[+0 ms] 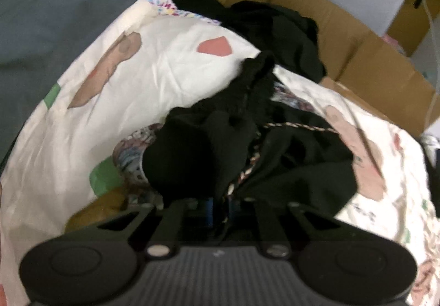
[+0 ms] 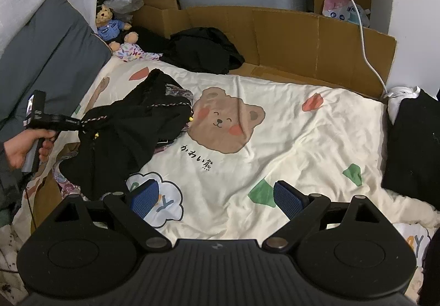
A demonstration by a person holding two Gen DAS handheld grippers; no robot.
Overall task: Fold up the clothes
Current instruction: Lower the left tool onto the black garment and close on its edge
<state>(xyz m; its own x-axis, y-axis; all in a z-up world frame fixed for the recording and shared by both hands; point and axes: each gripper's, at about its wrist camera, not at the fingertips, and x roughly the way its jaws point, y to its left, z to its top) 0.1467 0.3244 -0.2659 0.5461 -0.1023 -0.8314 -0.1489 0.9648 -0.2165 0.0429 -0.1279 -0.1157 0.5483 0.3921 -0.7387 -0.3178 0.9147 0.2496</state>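
Right wrist view: left gripper clamps black garment w/ braided cord; right gripper spread wide over bear blanket.

A crumpled black garment with a braided drawstring lies on the left part of the cream bear-print bedsheet, apparently on top of a patterned cloth. Behind it, at the sheet's far edge, sits a second heap of black clothing, backed by a brown cardboard wall. Left of that heap sits a small teddy bear in a blue shirt, beside a grey pillow.
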